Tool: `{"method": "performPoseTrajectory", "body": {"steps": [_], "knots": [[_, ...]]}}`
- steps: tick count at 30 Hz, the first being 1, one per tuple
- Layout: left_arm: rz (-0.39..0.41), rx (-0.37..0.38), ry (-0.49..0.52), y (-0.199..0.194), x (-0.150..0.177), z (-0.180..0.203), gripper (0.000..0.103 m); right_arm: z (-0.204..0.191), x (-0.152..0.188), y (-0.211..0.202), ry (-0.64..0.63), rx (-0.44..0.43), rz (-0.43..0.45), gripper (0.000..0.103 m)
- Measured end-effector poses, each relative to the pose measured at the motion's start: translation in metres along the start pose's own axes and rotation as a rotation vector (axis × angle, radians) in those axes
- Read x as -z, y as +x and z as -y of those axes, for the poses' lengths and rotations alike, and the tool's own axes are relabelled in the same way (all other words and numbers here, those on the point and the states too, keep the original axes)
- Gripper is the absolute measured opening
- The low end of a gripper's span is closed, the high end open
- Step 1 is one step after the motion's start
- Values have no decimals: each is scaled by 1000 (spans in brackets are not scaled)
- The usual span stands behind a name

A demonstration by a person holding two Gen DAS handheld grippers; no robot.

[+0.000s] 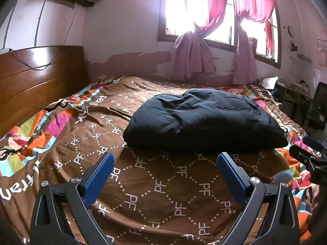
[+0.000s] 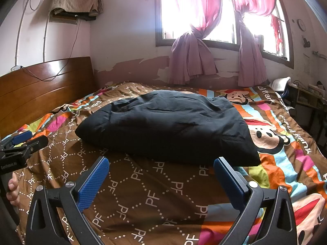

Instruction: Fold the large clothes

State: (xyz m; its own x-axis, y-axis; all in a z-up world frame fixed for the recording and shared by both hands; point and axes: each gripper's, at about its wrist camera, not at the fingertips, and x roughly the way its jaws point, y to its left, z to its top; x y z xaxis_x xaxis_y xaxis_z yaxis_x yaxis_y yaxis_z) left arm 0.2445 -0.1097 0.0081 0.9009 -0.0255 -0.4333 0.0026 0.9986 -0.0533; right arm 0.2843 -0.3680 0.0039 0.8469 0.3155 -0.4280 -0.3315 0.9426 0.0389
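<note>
A dark navy garment [image 1: 202, 120] lies folded into a puffy, roughly rectangular bundle in the middle of the bed [image 1: 147, 185]; the right wrist view shows the garment [image 2: 169, 126] too. My left gripper [image 1: 165, 159] hovers open just short of the bundle's near edge, with nothing between its blue pads [image 1: 100, 177]. My right gripper [image 2: 161, 164] is open as well, level with the bundle's near edge and apart from it. Each gripper shows at the side of the other's view: the right gripper [image 1: 310, 155], the left gripper [image 2: 22, 143].
The bed cover [image 2: 286, 163] is brown with a cartoon print. A wooden headboard [image 1: 36, 75] stands on the left. Pink curtains [image 1: 194, 57] hang at the window on the far wall. A desk and chair [image 1: 318, 108] crowd the right side. A hand [image 2: 13, 189] grips the left tool.
</note>
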Motion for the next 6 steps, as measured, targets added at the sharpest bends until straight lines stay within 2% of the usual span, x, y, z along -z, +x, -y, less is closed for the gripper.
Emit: {"method": "performPoseTrajectory", "body": {"steps": [6], "knots": [[3, -15, 6, 0, 0, 0, 99, 0, 0, 0, -1, 3, -2, 103]]}}
